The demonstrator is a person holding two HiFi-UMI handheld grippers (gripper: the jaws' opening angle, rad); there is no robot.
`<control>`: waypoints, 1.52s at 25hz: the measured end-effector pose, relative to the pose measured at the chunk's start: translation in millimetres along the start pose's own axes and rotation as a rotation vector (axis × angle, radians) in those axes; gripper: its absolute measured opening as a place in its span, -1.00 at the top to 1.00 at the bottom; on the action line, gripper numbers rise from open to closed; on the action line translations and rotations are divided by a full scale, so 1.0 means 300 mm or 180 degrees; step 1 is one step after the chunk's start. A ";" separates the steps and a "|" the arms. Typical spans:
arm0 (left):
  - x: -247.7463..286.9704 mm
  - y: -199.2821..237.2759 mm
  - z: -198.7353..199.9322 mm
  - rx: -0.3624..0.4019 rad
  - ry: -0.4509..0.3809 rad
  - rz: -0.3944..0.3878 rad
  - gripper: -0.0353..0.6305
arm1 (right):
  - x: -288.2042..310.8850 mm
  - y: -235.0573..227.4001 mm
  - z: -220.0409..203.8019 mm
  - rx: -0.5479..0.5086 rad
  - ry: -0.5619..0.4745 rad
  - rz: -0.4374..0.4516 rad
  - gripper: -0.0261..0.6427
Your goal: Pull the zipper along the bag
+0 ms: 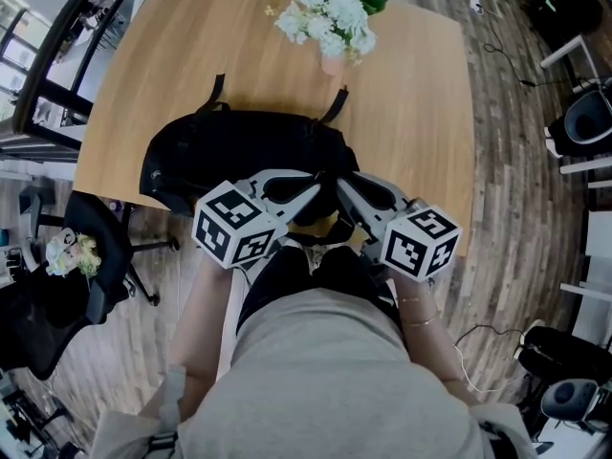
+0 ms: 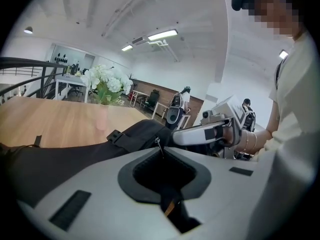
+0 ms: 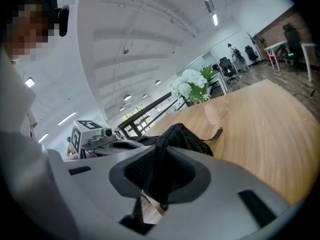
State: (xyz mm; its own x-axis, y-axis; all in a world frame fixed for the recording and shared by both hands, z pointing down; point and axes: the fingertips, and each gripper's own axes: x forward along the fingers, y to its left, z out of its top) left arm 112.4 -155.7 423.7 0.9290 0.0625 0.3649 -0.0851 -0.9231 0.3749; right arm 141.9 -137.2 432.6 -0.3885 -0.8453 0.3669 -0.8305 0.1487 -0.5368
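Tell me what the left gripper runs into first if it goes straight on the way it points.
The black bag: its fabric sits right at the tips of the left gripper. The right gripper seems to lie just beyond, though depth is unclear.

In the head view the two grippers meet tip to tip at centre frame. The left gripper (image 1: pixel 318 187) pinches the zipper pull (image 2: pixel 158 145), and the right gripper (image 1: pixel 339 185) clamps the bag (image 1: pixel 239 151) fabric.
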 end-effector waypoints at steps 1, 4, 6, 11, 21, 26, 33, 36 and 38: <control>-0.005 0.004 0.002 -0.0005 -0.0009 0.0011 0.80 | 0.000 -0.002 0.000 0.0003 -0.0006 -0.0005 0.70; -0.024 0.024 0.006 -0.0062 -0.0070 0.0074 0.83 | 0.000 -0.003 -0.002 0.0007 -0.0022 -0.0017 0.70; -0.034 0.030 0.008 -0.0114 -0.0124 0.0116 0.83 | 0.001 -0.001 -0.004 -0.0002 -0.0027 -0.0021 0.70; -0.044 0.037 0.011 -0.0037 -0.0162 0.0362 0.83 | 0.002 0.002 0.000 -0.0051 -0.0040 -0.0071 0.70; -0.092 0.088 -0.013 -0.0098 -0.0157 0.0839 0.83 | -0.014 -0.031 0.009 -0.0044 -0.0099 -0.0208 0.70; -0.160 0.145 -0.043 -0.0254 -0.0238 0.1096 0.83 | -0.014 -0.042 0.014 -0.0035 -0.0099 -0.0234 0.70; -0.230 0.197 -0.043 -0.0222 -0.0336 0.1479 0.83 | -0.009 -0.057 0.023 -0.0071 -0.0091 -0.0296 0.69; -0.254 0.211 -0.045 -0.0195 -0.0386 0.1682 0.83 | -0.006 -0.060 0.025 -0.0117 -0.0082 -0.0325 0.69; -0.271 0.223 -0.048 -0.0256 -0.0461 0.1783 0.83 | -0.004 -0.062 0.026 -0.0137 -0.0078 -0.0332 0.69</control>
State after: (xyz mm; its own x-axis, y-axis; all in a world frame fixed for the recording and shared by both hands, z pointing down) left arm 25.9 -217.1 431.3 0.7737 -0.4848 0.4080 -0.5996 -0.7683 0.2240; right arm 160.9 -143.1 436.3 -0.2897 -0.8694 0.4002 -0.8824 0.0807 -0.4635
